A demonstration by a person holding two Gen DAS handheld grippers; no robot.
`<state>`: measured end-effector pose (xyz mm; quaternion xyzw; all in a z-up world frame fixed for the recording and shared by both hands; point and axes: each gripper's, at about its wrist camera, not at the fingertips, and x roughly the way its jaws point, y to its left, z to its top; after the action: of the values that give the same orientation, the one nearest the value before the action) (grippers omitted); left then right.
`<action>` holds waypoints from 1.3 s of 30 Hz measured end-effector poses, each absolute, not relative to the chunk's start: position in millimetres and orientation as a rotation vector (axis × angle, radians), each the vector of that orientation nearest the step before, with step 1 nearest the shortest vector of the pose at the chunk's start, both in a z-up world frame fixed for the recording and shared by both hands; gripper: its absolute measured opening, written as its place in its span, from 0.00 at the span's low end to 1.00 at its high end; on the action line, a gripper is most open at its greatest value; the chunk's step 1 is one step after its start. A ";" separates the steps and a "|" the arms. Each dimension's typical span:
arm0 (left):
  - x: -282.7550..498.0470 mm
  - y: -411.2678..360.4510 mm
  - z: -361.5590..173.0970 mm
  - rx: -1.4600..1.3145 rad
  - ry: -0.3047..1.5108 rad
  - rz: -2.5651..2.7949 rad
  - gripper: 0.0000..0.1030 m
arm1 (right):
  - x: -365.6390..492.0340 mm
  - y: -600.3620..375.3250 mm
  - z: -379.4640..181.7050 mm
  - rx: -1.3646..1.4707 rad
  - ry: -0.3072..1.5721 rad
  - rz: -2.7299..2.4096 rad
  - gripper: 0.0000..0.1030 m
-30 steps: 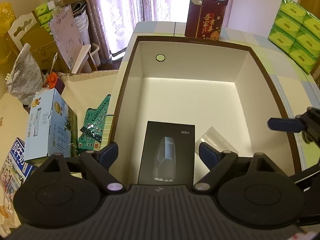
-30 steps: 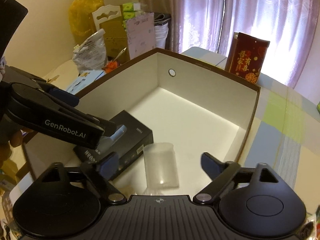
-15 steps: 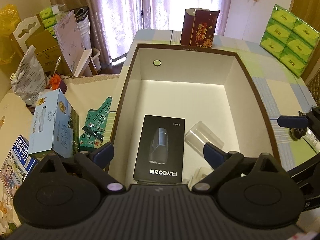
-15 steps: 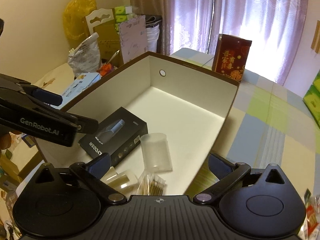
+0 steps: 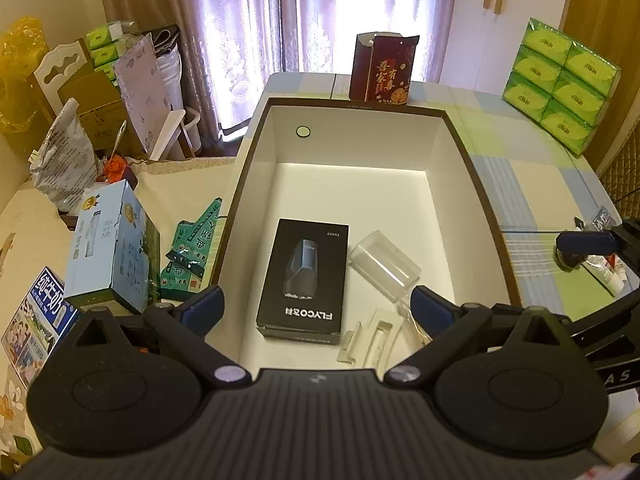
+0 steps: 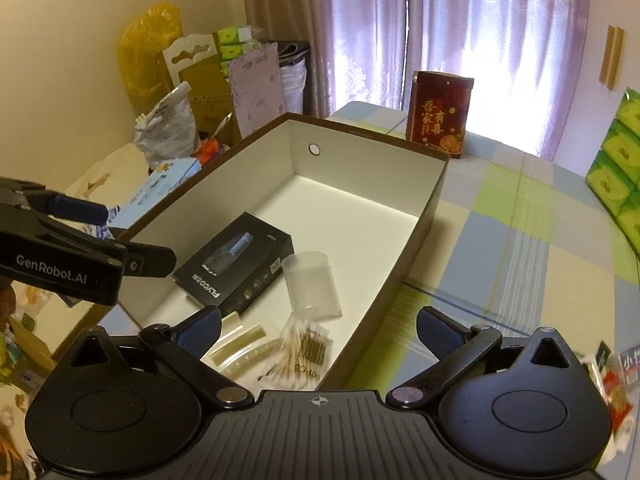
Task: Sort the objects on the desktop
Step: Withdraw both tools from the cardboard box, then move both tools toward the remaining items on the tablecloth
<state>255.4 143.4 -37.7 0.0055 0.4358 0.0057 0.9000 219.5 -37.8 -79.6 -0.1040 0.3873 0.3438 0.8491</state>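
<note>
Writing shows on many things. Inside the big open box [image 5: 476, 200] lies a black box [image 5: 303, 278] with the word "FLYCO" and a picture of a shaver on its lid. It lies flat on the white floor of the big box, near the front. Just beside it, on its right, a clear plastic cup [image 5: 384, 266] lies on its side. In front of the cup, the right camera shows a bag of cotton swabs [image 6: 302, 350] with "100PCS" printed on it, and some pale curved strips [image 6: 240, 346] next to it.

Behind the big box, a dark red box [image 5: 380, 68] stands upright on the bench [image 5: 532, 184] with gold Chinese writing on it. Green tissue packs [image 5: 560, 84] are stacked on the far right. To the left of the big box stand a light blue carton [image 5: 110, 248] and a milk carton [image 5: 34, 320] with Chinese words.

The left gripper [image 5: 316, 306] has its fingers spread wide and holds nothing. The right gripper [image 6: 318, 326] has its fingers wide apart too, with nothing between them. The side of the left gripper, seen by the right camera, reads "GenRobot.AI".
</note>
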 end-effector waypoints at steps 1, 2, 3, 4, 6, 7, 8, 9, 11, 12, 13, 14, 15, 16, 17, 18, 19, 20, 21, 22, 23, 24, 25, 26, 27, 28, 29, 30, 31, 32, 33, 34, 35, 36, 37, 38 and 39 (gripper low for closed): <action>252.5 142.9 -36.6 0.010 0.899 0.014 0.95 | 217.2 -40.6 -78.4 -0.213 0.816 0.725 0.98; 249.0 142.4 -35.5 0.008 0.896 0.016 0.95 | 214.8 -43.1 -77.2 -0.209 0.817 0.725 0.98; 246.4 142.0 -34.3 0.007 0.893 0.019 0.95 | 212.2 -45.2 -76.1 -0.207 0.817 0.724 0.98; 243.4 141.4 -33.5 0.007 0.892 0.022 0.95 | 209.7 -47.5 -74.9 -0.205 0.817 0.723 0.98; 237.3 139.8 -32.2 0.007 0.890 0.027 0.95 | 204.3 -52.2 -72.8 -0.200 0.817 0.724 0.98; 232.6 138.0 -31.7 0.008 0.888 0.030 0.95 | 201.9 -54.0 -72.0 -0.199 0.818 0.727 0.98; 229.0 136.6 -31.2 0.010 0.887 0.033 0.95 | 199.3 -55.9 -71.1 -0.197 0.817 0.728 0.98; 225.7 135.5 -30.8 0.010 0.886 0.034 0.95 | 197.2 -57.7 -70.7 -0.197 0.816 0.730 0.98; 218.6 133.0 -30.3 0.007 0.887 0.039 0.95 | 192.3 -61.4 -69.9 -0.198 0.815 0.736 0.98; 215.8 131.9 -30.4 0.005 0.887 0.041 0.95 | 190.3 -63.1 -69.9 -0.199 0.817 0.740 0.98; 213.1 130.8 -30.7 0.003 0.889 0.043 0.95 | 188.2 -64.9 -69.8 -0.201 0.820 0.743 0.98; 210.3 129.7 -31.2 0.000 0.891 0.046 0.95 | 186.5 -66.7 -70.3 -0.202 0.823 0.745 0.98; 208.1 128.0 -31.9 -0.002 0.893 0.047 0.95 | 184.4 -68.6 -70.4 -0.205 0.826 0.748 0.98; 205.5 126.2 -32.6 -0.005 0.896 0.048 0.96 | 182.8 -70.2 -70.7 -0.207 0.830 0.751 0.98; 203.1 124.7 -33.4 -0.007 0.899 0.049 0.96 | 181.2 -72.1 -70.8 -0.209 0.833 0.755 0.98; 200.9 123.0 -34.2 -0.008 0.902 0.050 0.96 | 180.0 -73.7 -71.1 -0.210 0.837 0.758 0.98; 198.5 120.9 -35.0 -0.009 0.905 0.050 0.96 | 178.6 -75.3 -71.5 -0.212 0.841 0.760 0.98; 196.5 119.1 -35.7 -0.011 0.908 0.050 0.96 | 177.5 -77.0 -72.1 -0.213 0.846 0.763 0.98; 194.7 117.5 -36.3 -0.013 0.911 0.049 0.96 | 176.1 -78.4 -72.9 -0.214 0.852 0.764 0.98; 192.7 116.4 -37.3 -0.016 0.915 0.049 0.96 | 175.0 -80.1 -73.8 -0.215 0.858 0.766 0.98; 191.0 115.4 -38.0 -0.018 0.918 0.049 0.96 | 173.7 -81.5 -74.8 -0.216 0.864 0.767 0.98; 189.0 113.6 -38.7 -0.019 0.921 0.049 0.96 | 172.6 -83.1 -75.5 -0.216 0.871 0.768 0.98; 186.7 112.2 -39.4 -0.020 0.924 0.049 0.96 | 171.4 -84.6 -76.5 -0.215 0.877 0.771 0.98; 184.7 110.7 -40.2 -0.021 0.928 0.049 0.96 | 170.3 -85.5 -77.4 -0.215 0.884 0.772 0.98; 182.7 109.3 -41.1 -0.021 0.932 0.050 0.96 | 169.4 -86.4 -78.4 -0.215 0.891 0.774 0.98; 181.2 108.1 -42.1 -0.021 0.936 0.051 0.96 | 168.5 -87.4 -79.4 -0.216 0.899 0.777 0.98; 179.7 106.9 -43.1 -0.021 0.941 0.052 0.96 | 167.7 -88.1 -80.2 -0.217 0.905 0.779 0.98; 178.7 105.9 -44.0 -0.021 0.944 0.054 0.96 | 166.8 -88.6 -80.9 -0.220 0.911 0.780 0.98; 177.3 104.7 -44.6 -0.021 0.948 0.056 0.96 | 166.0 -89.2 -81.5 -0.225 0.915 0.780 0.98; 175.9 103.4 -45.3 -0.020 0.952 0.059 0.96 | 165.1 -89.6 -82.1 -0.230 0.918 0.781 0.98; 174.5 102.4 -46.1 -0.020 0.956 0.061 0.96 | 164.3 -89.8 -82.4 -0.233 0.920 0.782 0.98; 173.1 101.4 -46.9 -0.021 0.959 0.062 0.96 | 163.8 -90.6 -82.5 -0.235 0.922 0.784 0.98; 171.9 100.4 -47.6 -0.020 0.964 0.063 0.96 | 163.5 -91.0 -82.7 -0.238 0.924 0.787 0.98; 170.7 99.3 -48.4 -0.019 0.967 0.065 0.96 | 163.1 -91.3 -82.9 -0.242 0.925 0.790 0.98; 169.5 98.0 -48.9 -0.018 0.971 0.068 0.96 | 162.5 -92.0 -83.0 -0.247 0.926 0.794 0.98; 168.0 96.6 -49.3 -0.017 0.972 0.070 0.96 | 162.2 -92.8 -83.0 -0.250 0.928 0.798 0.98; 166.7 95.1 -49.7 -0.017 0.974 0.072 0.96 | 161.8 -93.8 -83.1 -0.255 0.931 0.802 0.98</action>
<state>166.7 95.1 -49.7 -0.0082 0.4681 0.0347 0.8830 161.8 -93.8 -83.1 -0.1191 0.4354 0.3751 0.8096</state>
